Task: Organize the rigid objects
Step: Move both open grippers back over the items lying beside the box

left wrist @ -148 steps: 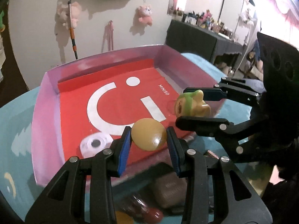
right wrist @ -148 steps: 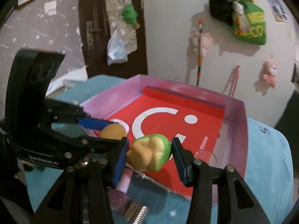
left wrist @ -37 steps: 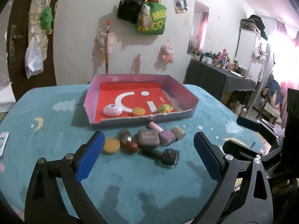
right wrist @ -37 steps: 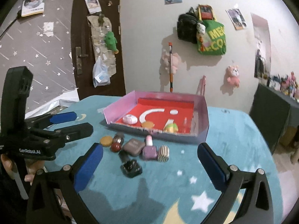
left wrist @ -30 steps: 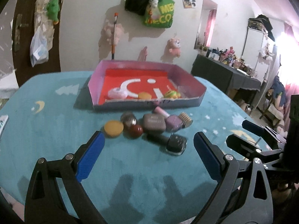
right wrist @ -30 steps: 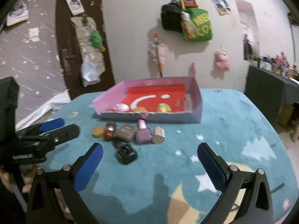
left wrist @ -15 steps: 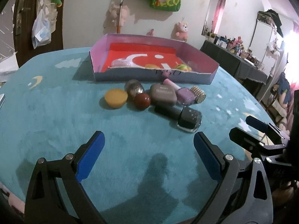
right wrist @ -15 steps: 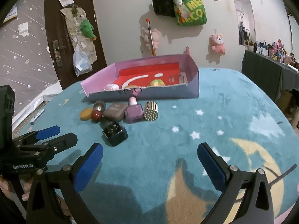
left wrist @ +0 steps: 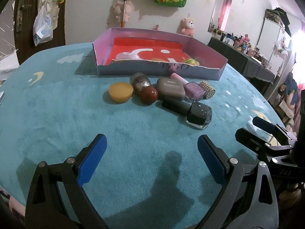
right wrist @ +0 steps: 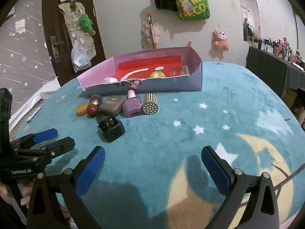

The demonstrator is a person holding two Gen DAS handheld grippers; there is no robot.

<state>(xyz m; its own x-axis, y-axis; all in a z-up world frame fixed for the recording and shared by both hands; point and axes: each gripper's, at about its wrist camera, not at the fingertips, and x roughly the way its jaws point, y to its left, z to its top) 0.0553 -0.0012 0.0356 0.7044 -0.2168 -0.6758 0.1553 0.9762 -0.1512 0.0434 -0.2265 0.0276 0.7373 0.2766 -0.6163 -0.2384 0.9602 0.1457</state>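
Observation:
A pink box [left wrist: 209, 49] with a red floor stands at the far side of the teal table; it also shows in the right wrist view [right wrist: 196, 72]. Inside lie a white disc [left wrist: 124, 55], a yellow piece and a green-yellow toy [left wrist: 188, 61]. In front of it lie an orange dome [left wrist: 120, 92], a glittery ball [left wrist: 139, 81], a red ball [left wrist: 148, 95], a brown case [left wrist: 170, 88], a purple bottle [left wrist: 193, 90], a gold beaded cylinder [left wrist: 207, 92] and a black bottle [left wrist: 196, 112]. My left gripper [left wrist: 150, 162] and right gripper [right wrist: 152, 168] are both open and empty, low over the table, well short of the cluster.
The teal rug-like tabletop [right wrist: 209, 126] has stars and a moon printed on it. A small flat device [right wrist: 34, 114] lies near the left edge. A dark dresser [left wrist: 246, 63] stands behind on the right. Plush toys hang on the wall.
Both grippers let go of the yellow piece and the green toy into the box, drew back from it, and have since sunk lower towards the table, both open.

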